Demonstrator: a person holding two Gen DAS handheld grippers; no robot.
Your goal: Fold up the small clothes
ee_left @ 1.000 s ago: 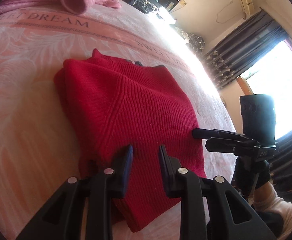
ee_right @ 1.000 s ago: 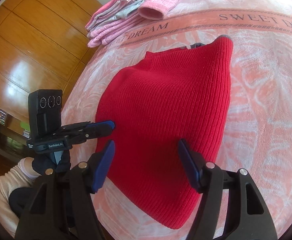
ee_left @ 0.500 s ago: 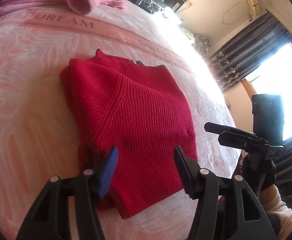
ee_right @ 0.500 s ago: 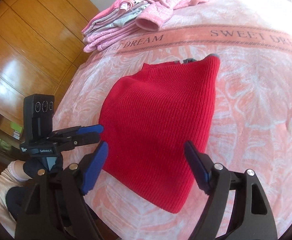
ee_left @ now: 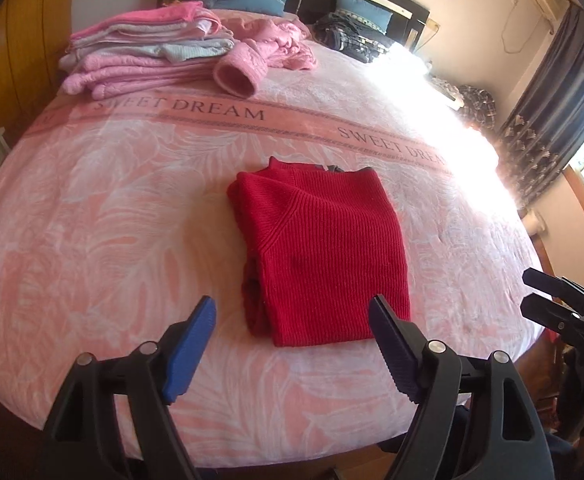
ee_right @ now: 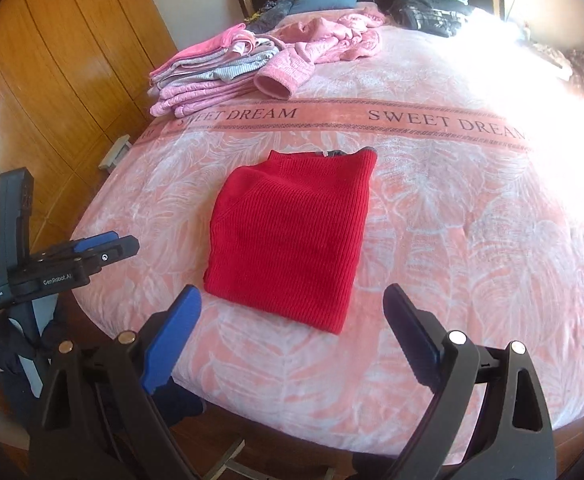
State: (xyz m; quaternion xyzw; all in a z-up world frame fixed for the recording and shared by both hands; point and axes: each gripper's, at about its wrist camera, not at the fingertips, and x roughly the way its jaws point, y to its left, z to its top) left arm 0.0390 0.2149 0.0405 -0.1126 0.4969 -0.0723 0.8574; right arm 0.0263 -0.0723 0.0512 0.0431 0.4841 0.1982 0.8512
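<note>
A red knit sweater (ee_left: pixel 323 256) (ee_right: pixel 292 240) lies folded into a rough rectangle in the middle of the pink bed (ee_left: pixel 92 240) (ee_right: pixel 471 240). My left gripper (ee_left: pixel 292 304) hovers open above the bed's near edge, short of the sweater, with nothing between its blue pads. My right gripper (ee_right: pixel 292 292) is also open and empty, drawn back over the near edge. Each gripper shows in the other's view: the left gripper (ee_right: pixel 104 246) at the left, the right gripper (ee_left: pixel 539 292) at the far right.
A stack of folded pink and grey clothes (ee_left: pixel 144 52) (ee_right: pixel 204 68) sits at the bed's far left. A crumpled pink garment (ee_left: pixel 268 52) (ee_right: pixel 331 40) lies beside it. Dark clothing (ee_left: pixel 351 36) and blue pillows rest at the headboard. A wooden wardrobe (ee_right: pixel 52 80) stands left.
Both grippers have pulled back and up from the sweater toward the bed's near edge. The left one widened from nearly shut to wide open. The sweater stays folded on the bed.
</note>
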